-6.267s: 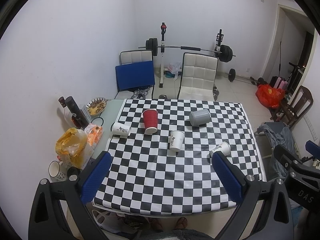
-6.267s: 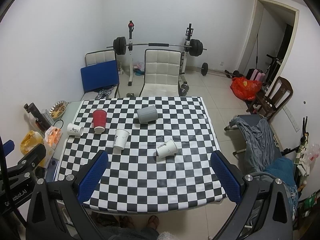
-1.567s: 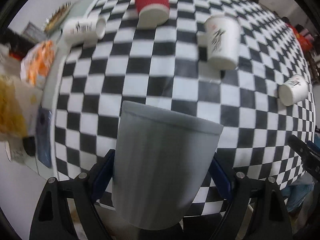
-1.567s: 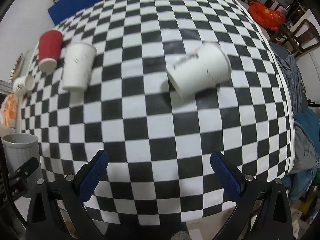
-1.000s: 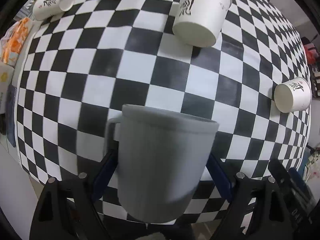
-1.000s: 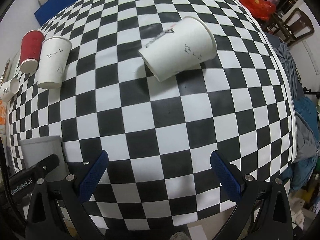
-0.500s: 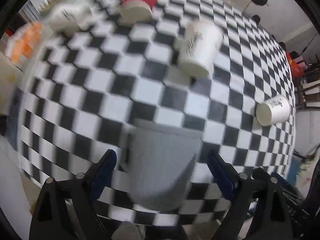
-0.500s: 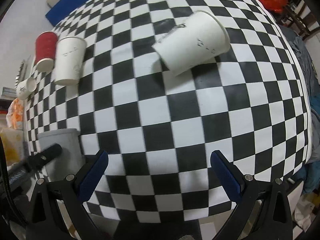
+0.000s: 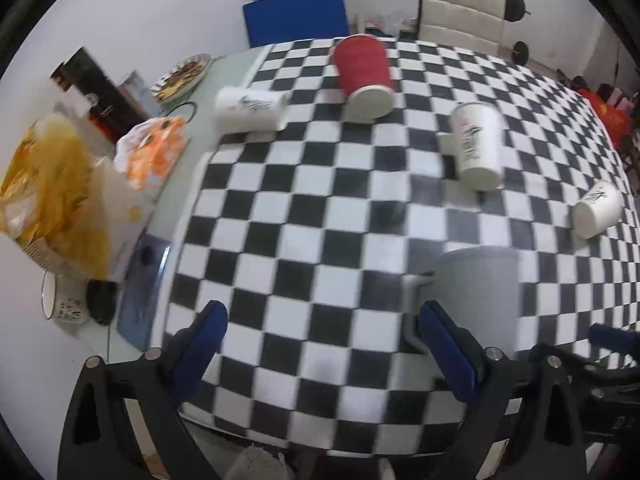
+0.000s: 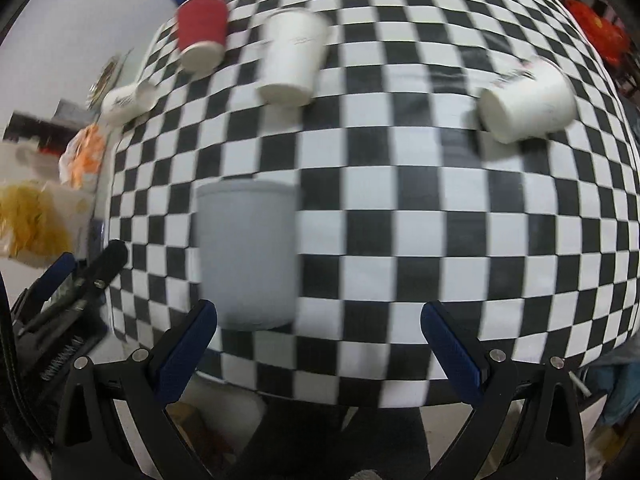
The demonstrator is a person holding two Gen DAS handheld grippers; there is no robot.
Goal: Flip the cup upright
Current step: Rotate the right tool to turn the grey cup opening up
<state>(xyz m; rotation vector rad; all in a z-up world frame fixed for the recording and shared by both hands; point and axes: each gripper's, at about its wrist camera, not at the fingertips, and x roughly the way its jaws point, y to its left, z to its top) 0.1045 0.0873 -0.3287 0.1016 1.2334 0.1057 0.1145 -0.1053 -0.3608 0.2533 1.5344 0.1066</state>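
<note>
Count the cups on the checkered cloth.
5: grey mug upright near the front edge; red cup at the back; small white cup back left; white cup centre; white cup right.

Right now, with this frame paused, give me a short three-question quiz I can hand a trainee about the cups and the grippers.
1. True or false: the grey mug lies on its side on the table.
2. What does the left gripper hold? A) the grey mug B) a red cup C) nothing
3. Fill in: the left wrist view shows ____ white paper cups.

Key: 1 false, it stands upright; 2 C, the gripper is open and the mug stands off to its right; 3 three.
</note>
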